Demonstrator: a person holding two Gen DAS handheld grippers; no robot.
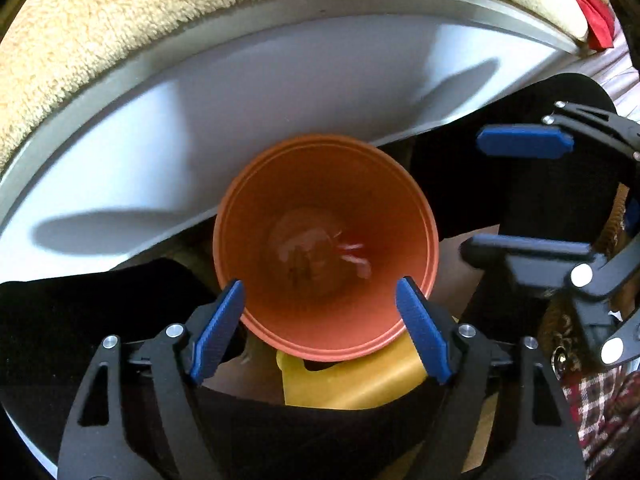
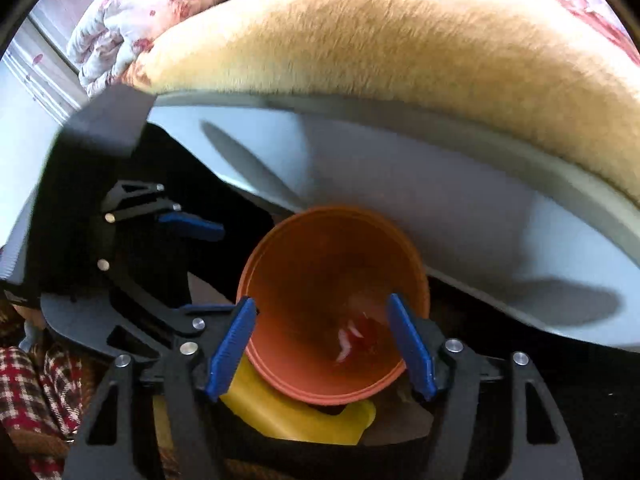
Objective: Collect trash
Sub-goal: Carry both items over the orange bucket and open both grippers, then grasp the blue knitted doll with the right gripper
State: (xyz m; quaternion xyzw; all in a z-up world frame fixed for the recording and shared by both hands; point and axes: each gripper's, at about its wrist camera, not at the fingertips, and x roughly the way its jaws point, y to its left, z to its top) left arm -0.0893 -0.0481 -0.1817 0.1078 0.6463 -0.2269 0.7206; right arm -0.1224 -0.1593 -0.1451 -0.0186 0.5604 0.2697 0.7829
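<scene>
An orange plastic cup (image 1: pixel 324 240) sits mouth-up inside a black trash bag (image 1: pixel 80 320), with shiny residue at its bottom; it also shows in the right wrist view (image 2: pixel 328 300). A yellow wrapper (image 1: pixel 352 384) lies under it, also visible in the right wrist view (image 2: pixel 296 416). My left gripper (image 1: pixel 320 332) is open, its blue pads either side of the cup's near rim. My right gripper (image 2: pixel 324 348) is open, straddling the cup's near rim; it appears in the left wrist view (image 1: pixel 524 192) at the right. My left gripper appears in the right wrist view (image 2: pixel 188 260) at the left.
A white bed frame (image 1: pixel 240 92) runs behind the bag, topped by a beige fuzzy blanket (image 2: pixel 400 48). A floral quilt (image 2: pixel 132 12) lies at the back left. Red plaid cloth (image 1: pixel 600 408) is at the lower right, and in the right wrist view (image 2: pixel 32 392) at the lower left.
</scene>
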